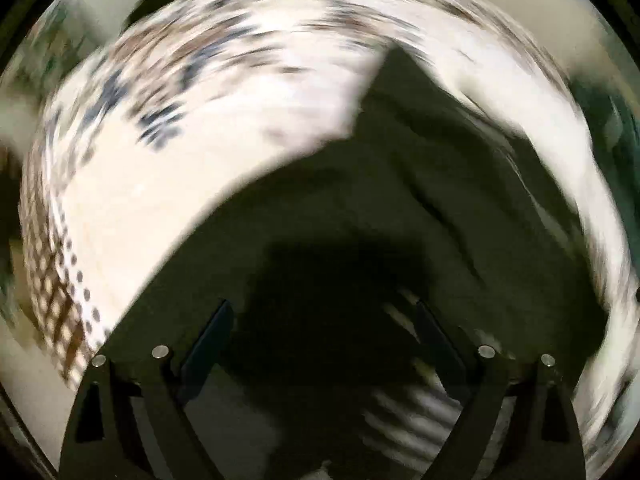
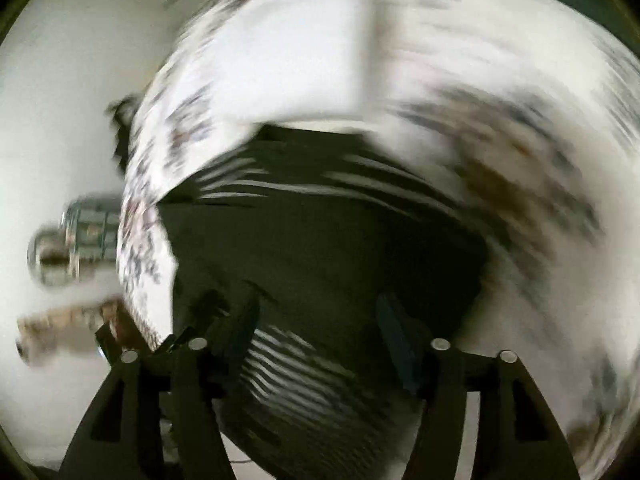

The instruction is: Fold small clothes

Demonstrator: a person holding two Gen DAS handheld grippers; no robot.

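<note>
Both views are smeared by motion. A dark green garment [image 1: 400,208] with a white-striped part [image 1: 416,408] lies on a white patterned cloth [image 1: 192,160]. My left gripper [image 1: 324,312] is open, its fingers wide apart over the dark fabric. In the right wrist view the same dark garment [image 2: 320,240] fills the middle, with stripes [image 2: 296,376] between the fingers. My right gripper [image 2: 320,312] is open too, fingers spread on either side of the fabric, holding nothing that I can see.
The white cloth with dark and brown print [image 2: 312,48] covers the surface around the garment. A blurred metallic object [image 2: 76,236] and another pale blurred item [image 2: 64,324] lie at the left of the right wrist view.
</note>
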